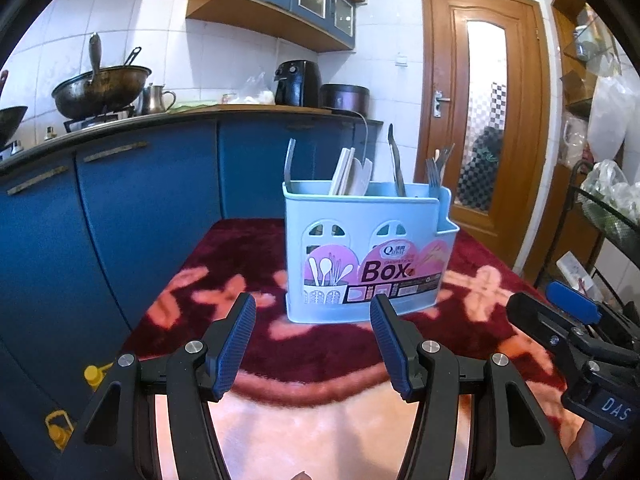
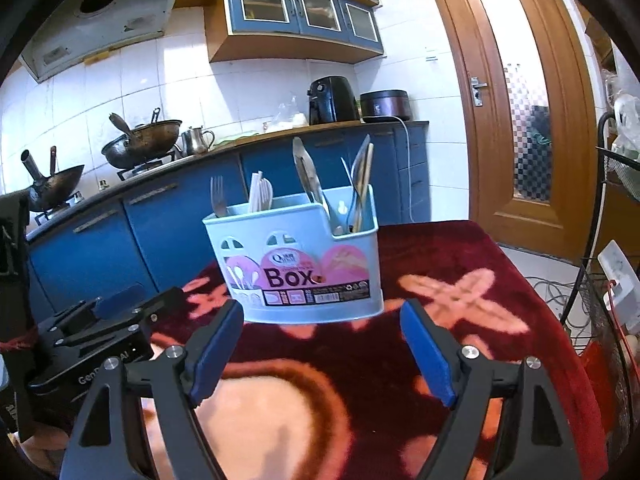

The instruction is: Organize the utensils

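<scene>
A light blue utensil box [image 1: 360, 240] [image 2: 296, 252] labelled "Box" stands upright on a table under a dark red cloth [image 1: 320, 348] [image 2: 440, 248] with pink patterns. White spoons [image 1: 352, 172] [image 2: 260, 192], forks [image 1: 434, 170] [image 2: 218, 200], a metal server [image 2: 306, 172] and wooden chopsticks [image 2: 366, 184] stick up from its compartments. My left gripper [image 1: 313, 308] is open just in front of the box, nothing between its blue pads. My right gripper [image 2: 322, 312] is open too, empty, short of the box. Each gripper shows at the edge of the other view, the right [image 1: 560, 320] and the left [image 2: 112, 320].
Blue cabinets [image 1: 140, 208] under a counter run behind the table, bearing woks [image 1: 100, 88], a metal jug [image 2: 196, 140], an air fryer [image 2: 332, 98] and a rice cooker [image 2: 384, 106]. A wooden door [image 1: 480, 100] is at the right. A wire rack [image 2: 608, 280] stands beside the table's right edge.
</scene>
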Demonstrator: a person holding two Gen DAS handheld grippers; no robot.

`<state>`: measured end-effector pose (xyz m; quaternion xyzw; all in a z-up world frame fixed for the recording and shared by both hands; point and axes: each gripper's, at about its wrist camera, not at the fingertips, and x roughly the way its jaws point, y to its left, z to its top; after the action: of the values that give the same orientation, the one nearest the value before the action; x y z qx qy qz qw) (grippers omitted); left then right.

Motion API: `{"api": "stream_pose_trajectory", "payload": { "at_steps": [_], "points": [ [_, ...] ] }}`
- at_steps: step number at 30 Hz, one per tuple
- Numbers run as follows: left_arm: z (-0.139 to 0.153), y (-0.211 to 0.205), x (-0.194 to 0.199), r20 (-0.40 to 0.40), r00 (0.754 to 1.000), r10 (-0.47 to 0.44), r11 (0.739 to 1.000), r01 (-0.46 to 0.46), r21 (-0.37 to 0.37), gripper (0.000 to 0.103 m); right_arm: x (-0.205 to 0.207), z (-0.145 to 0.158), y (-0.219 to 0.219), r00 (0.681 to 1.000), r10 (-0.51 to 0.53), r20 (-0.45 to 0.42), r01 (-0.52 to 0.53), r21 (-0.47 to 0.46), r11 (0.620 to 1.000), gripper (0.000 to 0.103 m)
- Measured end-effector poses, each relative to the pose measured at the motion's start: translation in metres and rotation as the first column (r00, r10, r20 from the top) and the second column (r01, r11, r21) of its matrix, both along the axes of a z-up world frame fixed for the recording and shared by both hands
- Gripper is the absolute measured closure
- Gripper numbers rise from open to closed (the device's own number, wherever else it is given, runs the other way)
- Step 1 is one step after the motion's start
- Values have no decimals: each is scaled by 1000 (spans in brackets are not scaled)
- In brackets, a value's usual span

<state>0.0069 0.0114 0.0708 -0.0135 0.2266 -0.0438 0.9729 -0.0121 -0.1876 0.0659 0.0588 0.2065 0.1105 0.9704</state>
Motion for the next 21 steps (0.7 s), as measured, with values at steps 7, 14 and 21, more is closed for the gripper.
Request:
{"api": "stream_pose_trajectory", "payload": {
  "at_steps": [7, 14, 21],
  "points": [
    [-12, -3, 2, 2, 1000, 3, 1000, -3, 1, 42, 2, -9, 2, 1000, -27, 8, 28, -40, 999, 20],
    [-20, -4, 5, -10, 1000, 13, 1000, -13, 12, 42, 8, -17, 3, 999, -36, -13, 35, -57, 998, 20],
    [-23, -3, 8, -22, 1000, 19, 1000, -19, 9, 42, 11, -22, 3, 999, -38, -31, 36, -59, 998, 20]
  ]
}}
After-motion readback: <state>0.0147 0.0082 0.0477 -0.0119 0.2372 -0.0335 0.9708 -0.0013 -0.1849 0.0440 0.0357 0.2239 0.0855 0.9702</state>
